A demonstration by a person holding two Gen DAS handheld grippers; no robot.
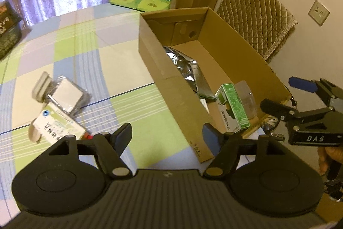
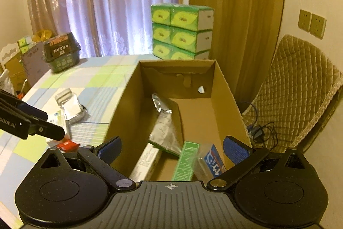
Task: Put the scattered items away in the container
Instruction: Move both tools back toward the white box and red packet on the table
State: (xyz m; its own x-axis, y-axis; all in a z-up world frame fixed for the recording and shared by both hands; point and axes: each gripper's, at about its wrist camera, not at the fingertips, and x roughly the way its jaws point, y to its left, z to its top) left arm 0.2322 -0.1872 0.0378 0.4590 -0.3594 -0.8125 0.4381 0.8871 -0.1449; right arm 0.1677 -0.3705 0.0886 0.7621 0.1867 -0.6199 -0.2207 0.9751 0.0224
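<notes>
Cardboard box (image 2: 124, 100): green carton (image 2: 185, 161) held inside; white packet (image 1: 56, 128) left beside; left claw (image 1: 167, 134) and right claw (image 2: 172, 148) spread, empty.

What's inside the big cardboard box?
Inside the cardboard box lie a silver foil pouch, a green carton, a white carton and a clear packet with blue print. Whatever lies under them is covered.

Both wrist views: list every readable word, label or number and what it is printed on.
"DAS": on the right gripper body.
"obot.AI", cut off at the frame edge: on the left gripper body.
Too blurred or small to read: green carton, white medicine box, blue-and-white packet, dark basket label, cardboard box edge print.
</notes>
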